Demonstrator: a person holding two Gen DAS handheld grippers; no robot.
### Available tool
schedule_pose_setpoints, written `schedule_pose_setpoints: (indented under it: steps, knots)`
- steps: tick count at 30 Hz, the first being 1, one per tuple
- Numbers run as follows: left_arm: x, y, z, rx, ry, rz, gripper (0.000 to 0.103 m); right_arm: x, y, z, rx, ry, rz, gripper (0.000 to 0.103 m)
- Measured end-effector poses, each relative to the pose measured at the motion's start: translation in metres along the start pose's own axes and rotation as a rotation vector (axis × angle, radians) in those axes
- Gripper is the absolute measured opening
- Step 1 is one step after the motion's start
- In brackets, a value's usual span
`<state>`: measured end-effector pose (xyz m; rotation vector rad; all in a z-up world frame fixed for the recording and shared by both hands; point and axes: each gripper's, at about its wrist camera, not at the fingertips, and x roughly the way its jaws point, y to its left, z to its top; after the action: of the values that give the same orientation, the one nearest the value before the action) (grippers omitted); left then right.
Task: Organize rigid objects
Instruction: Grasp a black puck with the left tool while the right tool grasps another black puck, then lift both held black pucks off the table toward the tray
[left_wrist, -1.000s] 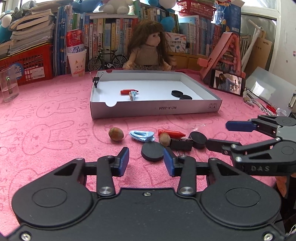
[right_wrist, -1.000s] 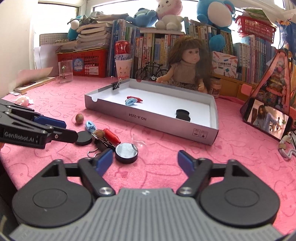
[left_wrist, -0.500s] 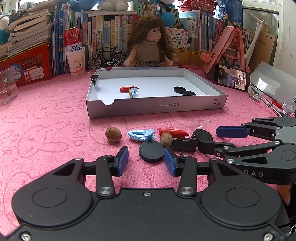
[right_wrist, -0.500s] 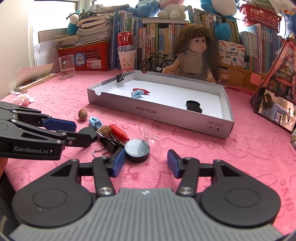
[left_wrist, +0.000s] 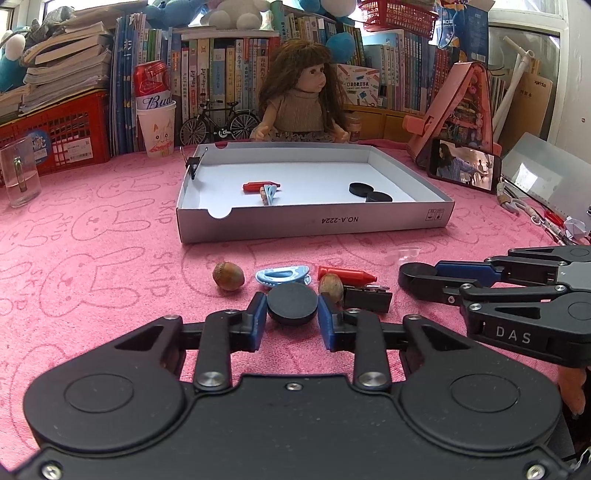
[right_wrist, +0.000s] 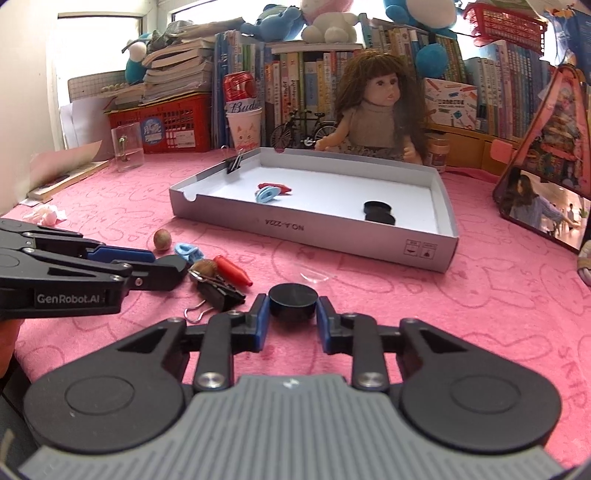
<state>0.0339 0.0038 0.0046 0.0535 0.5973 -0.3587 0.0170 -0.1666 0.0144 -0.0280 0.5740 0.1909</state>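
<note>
Each gripper, left and right, clamps one black disc. The tray holds two discs, crayon, clip; nuts, crayon, clips remain on the tabletop.

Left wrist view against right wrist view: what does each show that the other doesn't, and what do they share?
Only the left wrist view shows the left gripper closed around a black disc, plus red pens lying at the far right. Only the right wrist view shows the right gripper around another black disc, and a crumpled pink-and-white wrapper at far left. Both show the white tray holding two black discs, the loose nuts, blue clip, red crayon and binder clip on the pink cloth, and the doll behind.
</note>
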Motion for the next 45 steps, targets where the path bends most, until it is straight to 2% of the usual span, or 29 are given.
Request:
schedule_pose_setpoints:
  steps: [20, 21, 22, 27, 28, 29, 31, 32, 35, 38, 45]
  knots:
    - [-0.011, -0.003, 0.014, 0.003, -0.041, -0.002, 0.028, -0.012, -0.001, 0.009, -0.007, -0.041, -0.020, 0.030]
    - [-0.011, -0.004, 0.015, 0.003, -0.045, -0.002, 0.028, -0.012, -0.001, 0.009, -0.007, -0.043, -0.023, 0.028]
    - [-0.012, -0.004, 0.017, 0.004, -0.049, -0.002, 0.028, -0.012, -0.002, 0.010, -0.006, -0.044, -0.032, 0.020]
    - [-0.012, -0.005, 0.023, 0.003, -0.060, 0.000, 0.028, -0.011, -0.005, 0.010, 0.013, -0.041, -0.029, 0.019]
    - [-0.011, -0.005, 0.023, 0.003, -0.061, -0.001, 0.028, -0.011, -0.005, 0.010, 0.012, -0.039, -0.027, 0.022]
    - [-0.011, -0.006, 0.023, 0.005, -0.060, -0.001, 0.028, -0.010, -0.006, 0.009, 0.014, -0.041, -0.027, 0.032]
    - [-0.011, -0.006, 0.023, 0.005, -0.057, -0.001, 0.028, -0.010, -0.005, 0.008, 0.016, -0.038, -0.018, 0.034]
    - [-0.011, -0.006, 0.023, 0.005, -0.056, -0.001, 0.028, -0.009, -0.005, 0.007, 0.015, -0.037, -0.018, 0.046]
    - [-0.010, -0.006, 0.021, 0.003, -0.052, -0.002, 0.028, -0.005, -0.003, 0.007, 0.016, -0.032, -0.029, 0.056]
    - [-0.010, -0.006, 0.021, 0.004, -0.051, -0.002, 0.028, 0.002, -0.001, 0.008, 0.025, -0.024, -0.034, 0.062]
    - [-0.008, -0.004, 0.020, -0.002, -0.051, 0.003, 0.028, 0.015, 0.001, 0.008, 0.045, 0.014, -0.061, 0.062]
